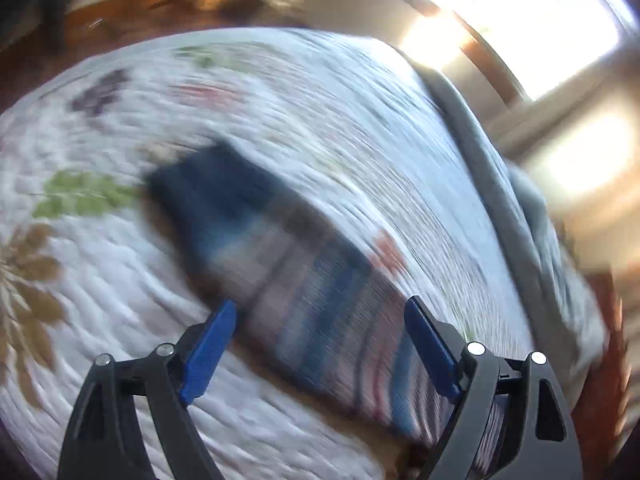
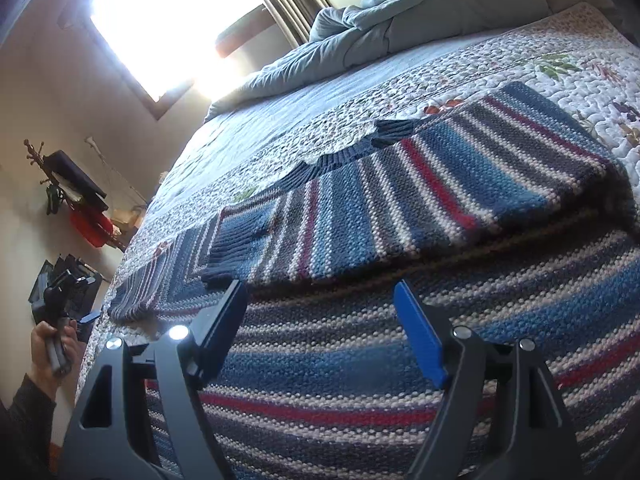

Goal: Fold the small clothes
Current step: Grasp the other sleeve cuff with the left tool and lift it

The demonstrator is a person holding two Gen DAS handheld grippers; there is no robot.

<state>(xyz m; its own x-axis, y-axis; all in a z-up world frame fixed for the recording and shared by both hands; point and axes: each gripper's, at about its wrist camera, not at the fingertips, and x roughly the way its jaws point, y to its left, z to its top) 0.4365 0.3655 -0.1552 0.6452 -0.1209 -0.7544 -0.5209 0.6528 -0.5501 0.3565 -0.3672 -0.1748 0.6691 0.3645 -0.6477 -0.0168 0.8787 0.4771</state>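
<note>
Right gripper (image 2: 320, 312) open over striped sweater (image 2: 400, 200), floral quilt (image 2: 580, 80), bright window (image 2: 168, 20).

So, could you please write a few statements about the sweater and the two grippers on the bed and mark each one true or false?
1. The striped knit sweater lies on a floral quilt. True.
2. The right hand-held gripper is clamped on a sleeve. False: its jaws stand open above the knit.
3. The left hand-held gripper is open and holds nothing. True.
4. The sweater is plain red. False: it has blue, grey, white and red stripes.
5. A rumpled pale blue duvet lies at the far end of the bed. True.
</note>
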